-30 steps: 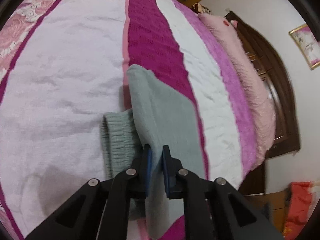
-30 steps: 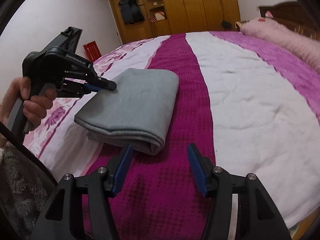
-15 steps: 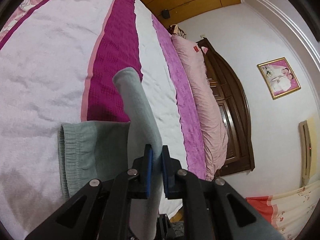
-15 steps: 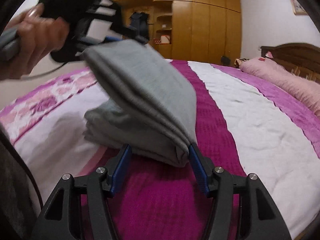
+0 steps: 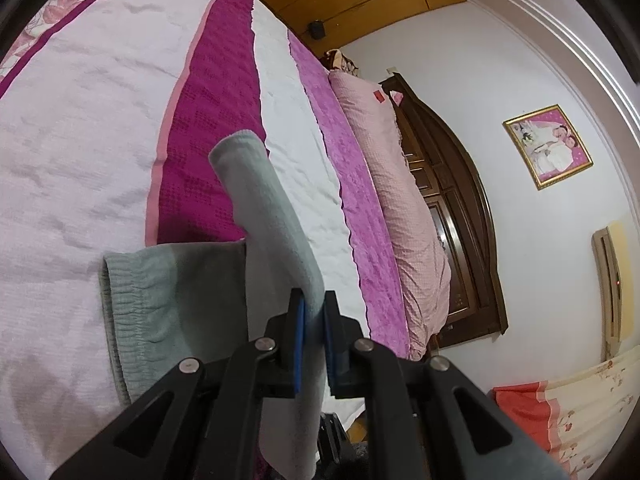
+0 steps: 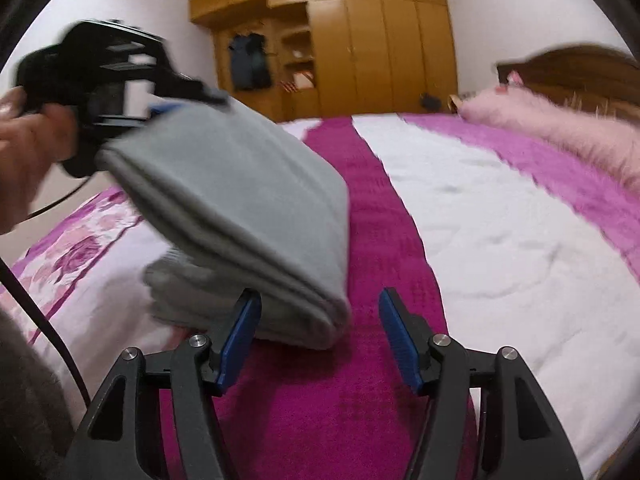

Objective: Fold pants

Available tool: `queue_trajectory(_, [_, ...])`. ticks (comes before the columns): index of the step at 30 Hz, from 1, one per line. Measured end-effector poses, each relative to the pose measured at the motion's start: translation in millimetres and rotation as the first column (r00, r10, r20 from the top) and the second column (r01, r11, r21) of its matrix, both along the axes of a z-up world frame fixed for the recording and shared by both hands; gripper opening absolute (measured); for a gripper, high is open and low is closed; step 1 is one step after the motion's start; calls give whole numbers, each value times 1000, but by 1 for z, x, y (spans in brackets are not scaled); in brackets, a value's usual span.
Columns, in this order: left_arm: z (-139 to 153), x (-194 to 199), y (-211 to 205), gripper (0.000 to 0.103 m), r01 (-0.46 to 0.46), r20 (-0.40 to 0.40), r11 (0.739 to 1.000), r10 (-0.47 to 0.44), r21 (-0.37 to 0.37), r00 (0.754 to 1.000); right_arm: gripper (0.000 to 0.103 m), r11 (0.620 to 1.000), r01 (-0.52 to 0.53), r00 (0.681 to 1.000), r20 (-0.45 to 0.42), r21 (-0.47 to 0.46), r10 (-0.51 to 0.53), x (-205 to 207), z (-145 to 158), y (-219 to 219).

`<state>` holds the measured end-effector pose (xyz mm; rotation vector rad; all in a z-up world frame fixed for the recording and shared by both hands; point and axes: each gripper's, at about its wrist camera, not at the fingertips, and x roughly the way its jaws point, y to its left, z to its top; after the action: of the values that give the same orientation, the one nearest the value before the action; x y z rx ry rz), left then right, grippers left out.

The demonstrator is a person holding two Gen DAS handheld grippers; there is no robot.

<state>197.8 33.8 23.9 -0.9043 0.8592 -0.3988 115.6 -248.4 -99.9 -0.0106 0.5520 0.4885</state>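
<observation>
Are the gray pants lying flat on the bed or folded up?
Folded, and partly lifted. The pants show doubled layers; the left gripper is shut on one end, holding it off the bed, while the waistband end rests there.

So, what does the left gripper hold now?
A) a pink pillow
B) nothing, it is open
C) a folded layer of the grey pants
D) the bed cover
C: the left gripper has its blue pads shut on a raised fold of the grey pants, lifted above the waistband part lying on the bed.

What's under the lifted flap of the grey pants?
Under the lifted flap held by the left gripper, the waistband end lies on the bedspread; bedding below it is covered.
</observation>
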Motion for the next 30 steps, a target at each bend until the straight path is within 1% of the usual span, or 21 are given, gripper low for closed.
queue_trajectory(2, [0,1,-1,8,3,5,1000,-3,0,1000,61,1000,14,1000,-11,-21,-14,6,-6,0])
queue_trajectory(6, [-1,0,2,8,-4,12,1000,4,-5,1000,61,999,-26,1000,10,-37,27,3,-3,6])
queue_trajectory(8, [-1,-3,5,8,-17,11,1000,17,5,1000,60,998,11,1000,15,-68,-10,4,-2,3])
queue_trajectory(9, [-1,-4,7,8,-29,4,999,29,17,1000,61,997,42,999,-6,-58,-43,7,-4,-4])
queue_trajectory(10, [-5,-5,9,8,-40,-14,999,40,28,999,62,998,68,996,-52,-4,-68,11,-7,-17])
queue_trajectory(11, [-10,-6,11,8,-46,-40,998,47,38,998,63,992,94,989,-124,88,-82,16,-11,-34])
queue_trajectory(13, [-20,-10,12,8,-46,-88,995,54,89,995,63,967,127,973,-216,219,-79,20,-17,-56])
queue_trajectory(14, [-22,-11,13,8,-45,-97,994,55,104,994,63,965,133,971,-224,227,-81,20,-18,-60])
queue_trajectory(17, [-25,-19,22,8,-67,-102,990,80,126,992,67,972,135,975,-200,190,-96,16,-17,-52])
queue_trajectory(20, [-30,-21,25,8,-79,-126,982,102,174,987,68,973,141,974,-204,186,-102,14,-15,-51])
queue_trajectory(21, [-31,-21,24,8,-75,-137,979,102,189,985,68,975,144,972,-206,167,-109,12,-15,-50])
queue_trajectory(22, [-33,-20,20,8,-67,-148,970,103,233,984,67,978,149,972,-202,143,-118,11,-14,-49])
queue_trajectory(24, [-34,-20,17,8,-65,-156,956,113,286,981,67,981,151,969,-215,118,-124,10,-14,-51])
queue_trajectory(25, [-34,-21,18,8,-71,-159,948,125,312,979,65,980,173,963,-223,96,-148,8,-12,-53])
queue_trajectory(26, [-35,-23,19,8,-71,-160,945,128,319,979,62,977,197,959,-224,83,-175,8,-10,-56])
queue_trajectory(28, [-39,-25,22,8,-71,-178,947,132,313,975,62,960,261,940,-253,99,-229,8,-6,-73])
queue_trajectory(29, [-42,-25,22,8,-65,-192,946,131,317,973,62,945,298,927,-276,131,-254,8,-3,-84])
queue_trajectory(30, [-44,-25,22,9,-61,-204,945,132,322,970,62,934,317,920,-291,162,-262,9,0,-92])
